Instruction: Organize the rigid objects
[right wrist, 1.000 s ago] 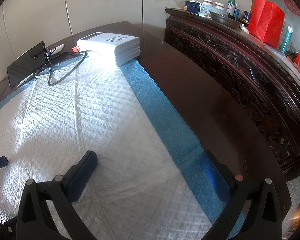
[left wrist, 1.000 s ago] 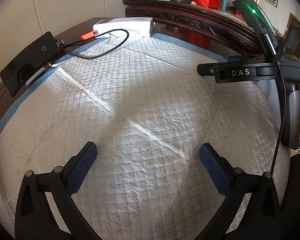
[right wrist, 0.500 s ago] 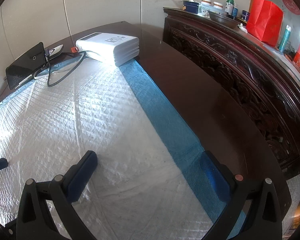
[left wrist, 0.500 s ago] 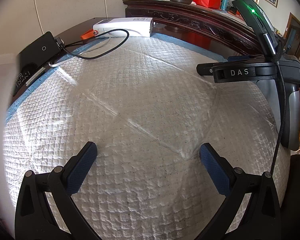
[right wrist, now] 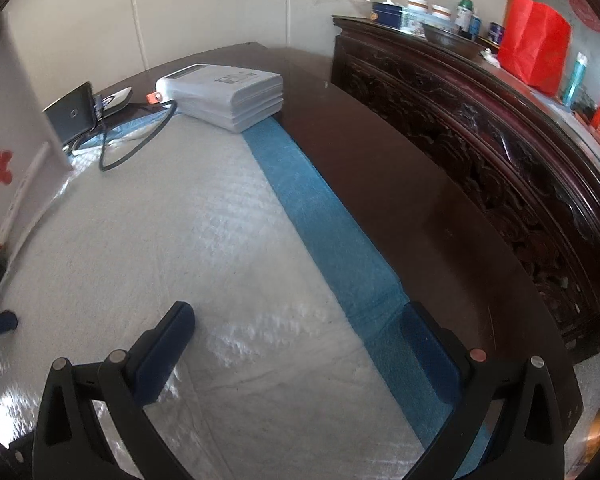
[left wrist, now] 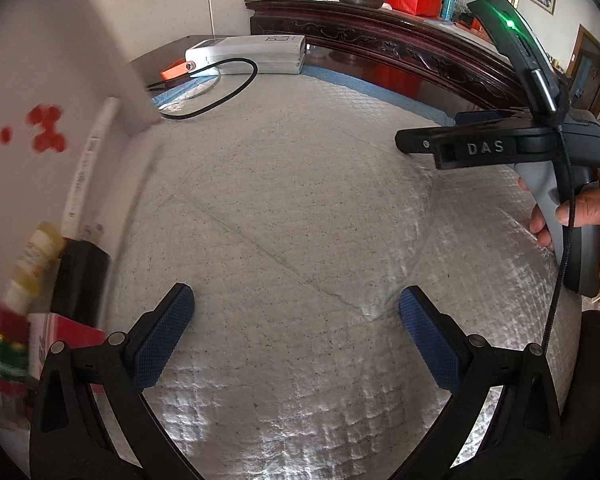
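A white box (left wrist: 32, 92) with red spots has come in at the left edge, blurred; it also shows in the right wrist view (right wrist: 16, 120). Inside it I see a white tube (left wrist: 85, 168), a yellow-capped bottle (left wrist: 34, 260), a black object (left wrist: 80, 280) and a red-and-white carton (left wrist: 52, 340). My left gripper (left wrist: 296, 332) is open and empty above the white quilted pad (left wrist: 300, 200). My right gripper (right wrist: 300, 344) is open and empty over the pad's blue edge (right wrist: 320, 224); its body shows in the left wrist view (left wrist: 500, 148).
A white flat device (right wrist: 224, 94) with a black cable (right wrist: 140, 148) and an orange tab (left wrist: 176, 70) lies at the far end. A phone (right wrist: 72, 116) leans behind the box. The dark wooden table (right wrist: 420, 208) and a carved sideboard (right wrist: 520, 140) with bottles and a red bag (right wrist: 534, 42) lie to the right.
The white box with items inside has slid into view from the left and now covers the phone in the left wrist view. Both grippers stay open, nearly unmoved.
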The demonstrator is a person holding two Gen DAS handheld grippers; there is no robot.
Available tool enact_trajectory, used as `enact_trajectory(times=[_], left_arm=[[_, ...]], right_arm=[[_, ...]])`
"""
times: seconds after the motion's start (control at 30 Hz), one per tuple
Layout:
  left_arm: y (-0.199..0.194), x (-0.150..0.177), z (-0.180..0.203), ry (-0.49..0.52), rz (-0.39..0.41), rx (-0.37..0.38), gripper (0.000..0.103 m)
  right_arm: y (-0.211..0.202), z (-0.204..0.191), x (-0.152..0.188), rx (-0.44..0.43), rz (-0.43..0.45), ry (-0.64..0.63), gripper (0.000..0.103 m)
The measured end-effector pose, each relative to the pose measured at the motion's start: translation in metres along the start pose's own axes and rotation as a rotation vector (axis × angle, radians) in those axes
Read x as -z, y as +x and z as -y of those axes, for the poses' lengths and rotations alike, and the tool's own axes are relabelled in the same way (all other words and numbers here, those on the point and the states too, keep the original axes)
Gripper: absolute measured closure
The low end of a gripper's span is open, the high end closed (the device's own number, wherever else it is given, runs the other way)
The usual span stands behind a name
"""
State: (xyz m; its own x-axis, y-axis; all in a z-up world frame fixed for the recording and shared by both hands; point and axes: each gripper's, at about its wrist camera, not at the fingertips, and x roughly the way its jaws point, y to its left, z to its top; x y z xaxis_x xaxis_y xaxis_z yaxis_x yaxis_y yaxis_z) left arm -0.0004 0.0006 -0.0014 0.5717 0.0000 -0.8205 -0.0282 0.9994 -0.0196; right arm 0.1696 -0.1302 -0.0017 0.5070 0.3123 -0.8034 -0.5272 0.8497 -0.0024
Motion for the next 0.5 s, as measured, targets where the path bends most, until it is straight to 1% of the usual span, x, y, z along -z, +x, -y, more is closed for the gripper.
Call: enact_trajectory(times=[0.5], left_arm=[[-0.0018, 0.0, -0.0001, 0.004, -0.001, 0.0, 0.0]], right_arm=[[-0.0003, -0.0035, 0.0011, -0.006, -0.001, -0.014, 0.0]])
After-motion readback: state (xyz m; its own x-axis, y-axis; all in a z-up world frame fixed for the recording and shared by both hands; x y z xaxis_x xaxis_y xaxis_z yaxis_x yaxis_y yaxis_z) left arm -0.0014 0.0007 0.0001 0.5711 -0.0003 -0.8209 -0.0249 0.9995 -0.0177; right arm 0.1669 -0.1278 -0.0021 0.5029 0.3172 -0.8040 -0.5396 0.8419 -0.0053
